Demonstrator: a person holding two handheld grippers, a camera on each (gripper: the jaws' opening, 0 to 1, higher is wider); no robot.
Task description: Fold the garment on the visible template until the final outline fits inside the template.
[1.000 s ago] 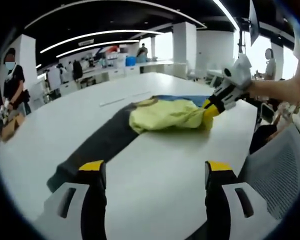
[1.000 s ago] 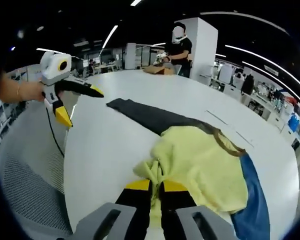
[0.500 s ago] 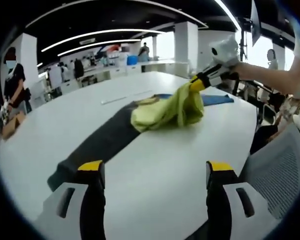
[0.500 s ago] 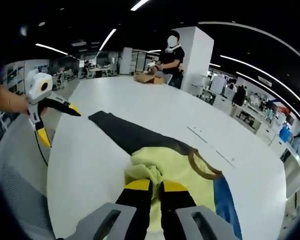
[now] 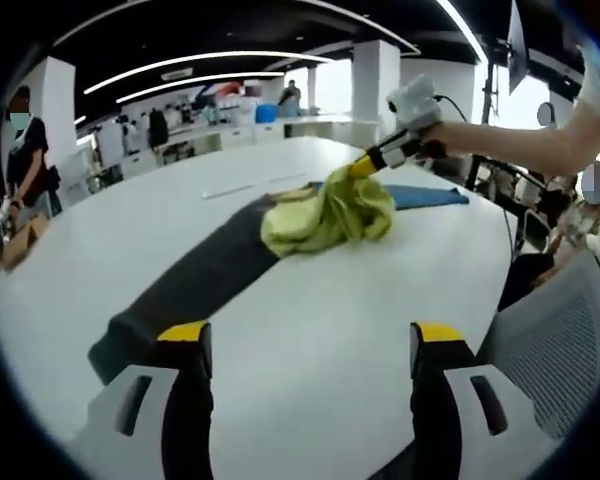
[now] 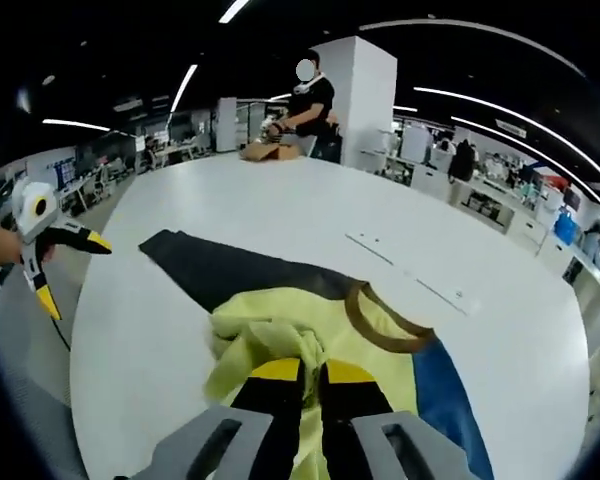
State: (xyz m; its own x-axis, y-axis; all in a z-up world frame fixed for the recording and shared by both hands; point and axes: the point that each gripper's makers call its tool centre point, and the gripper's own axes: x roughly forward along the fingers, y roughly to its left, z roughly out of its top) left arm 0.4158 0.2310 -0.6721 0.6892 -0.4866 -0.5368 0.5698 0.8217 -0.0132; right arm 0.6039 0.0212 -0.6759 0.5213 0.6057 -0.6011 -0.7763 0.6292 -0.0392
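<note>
White table fills an open office with ceiling light strips. On the table lies a garment with a yellow bunched body, a dark grey sleeve stretched flat, and a blue part beyond it. Clenched on a lifted fold of the yellow cloth, the right gripper holds it above the table. Beside the sleeve's end, over bare table, the left gripper hangs released, jaws wide apart. Beyond the table, a person stands by a cardboard box.
</note>
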